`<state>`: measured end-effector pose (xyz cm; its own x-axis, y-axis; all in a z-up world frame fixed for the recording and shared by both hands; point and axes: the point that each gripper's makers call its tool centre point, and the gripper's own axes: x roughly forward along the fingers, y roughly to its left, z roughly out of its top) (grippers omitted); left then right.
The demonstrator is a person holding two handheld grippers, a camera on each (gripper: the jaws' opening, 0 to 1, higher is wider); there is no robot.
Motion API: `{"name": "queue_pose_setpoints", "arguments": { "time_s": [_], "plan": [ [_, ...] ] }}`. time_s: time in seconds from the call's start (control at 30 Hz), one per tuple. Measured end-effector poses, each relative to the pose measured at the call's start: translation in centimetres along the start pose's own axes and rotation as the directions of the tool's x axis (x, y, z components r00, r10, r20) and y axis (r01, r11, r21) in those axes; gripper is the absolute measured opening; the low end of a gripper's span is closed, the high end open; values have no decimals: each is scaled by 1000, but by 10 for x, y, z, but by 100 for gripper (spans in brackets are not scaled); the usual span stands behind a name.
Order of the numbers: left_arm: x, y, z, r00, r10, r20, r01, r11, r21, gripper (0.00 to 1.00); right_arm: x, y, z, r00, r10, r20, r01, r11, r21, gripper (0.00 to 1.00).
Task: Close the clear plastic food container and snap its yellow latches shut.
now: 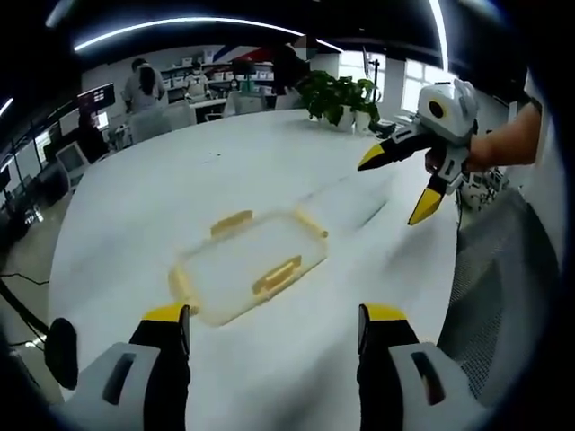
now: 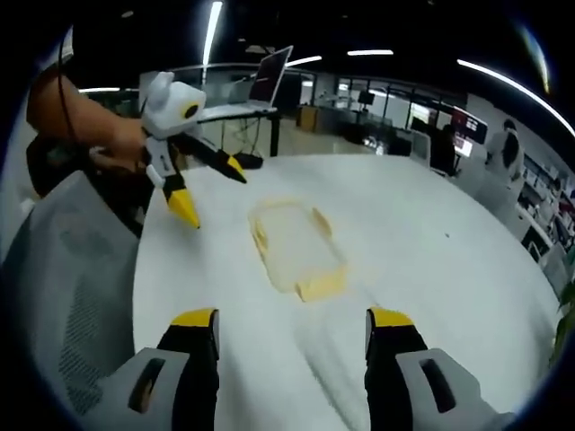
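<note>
A clear plastic food container [image 1: 247, 265] with yellow latches [image 1: 277, 276] on its sides lies flat on the white table [image 1: 162, 180], just ahead of my left gripper [image 1: 276, 316], which is open and holds nothing. My right gripper [image 1: 395, 186] hovers open to the container's right, above the table. In the right gripper view the container [image 2: 296, 244] lies ahead of my right gripper [image 2: 292, 321], whose jaws stand wide apart. My left gripper [image 2: 211, 190] hangs open at the container's far left. I cannot tell whether the latches are snapped down.
A potted plant [image 1: 341, 94] stands at the table's far edge. A grey mesh chair [image 1: 503, 287] sits beside the table, close to the person's arm [image 1: 503, 144]. A laptop [image 2: 269, 76] stands on a stand beyond the table. People sit at distant desks [image 1: 144, 90].
</note>
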<state>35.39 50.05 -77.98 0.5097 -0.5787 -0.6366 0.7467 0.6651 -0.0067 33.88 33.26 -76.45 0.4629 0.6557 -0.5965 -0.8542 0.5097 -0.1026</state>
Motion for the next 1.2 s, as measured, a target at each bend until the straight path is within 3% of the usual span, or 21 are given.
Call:
{"name": "queue_pose_setpoints", "arguments": {
  "time_s": [0.3, 0.83, 1.2],
  "plan": [
    [6, 4, -2, 1000, 1, -5, -1, 1000, -7, 75, 12, -4, 15, 1000, 8, 27, -7, 1000, -28, 66],
    [17, 0, 1, 1000, -11, -2, 11, 1000, 25, 72, 22, -6, 17, 999, 28, 21, -27, 998, -60, 65],
    [12, 17, -1, 1000, 6, -23, -5, 999, 44, 72, 34, -9, 21, 998, 61, -12, -62, 991, -121, 62]
  ]
}}
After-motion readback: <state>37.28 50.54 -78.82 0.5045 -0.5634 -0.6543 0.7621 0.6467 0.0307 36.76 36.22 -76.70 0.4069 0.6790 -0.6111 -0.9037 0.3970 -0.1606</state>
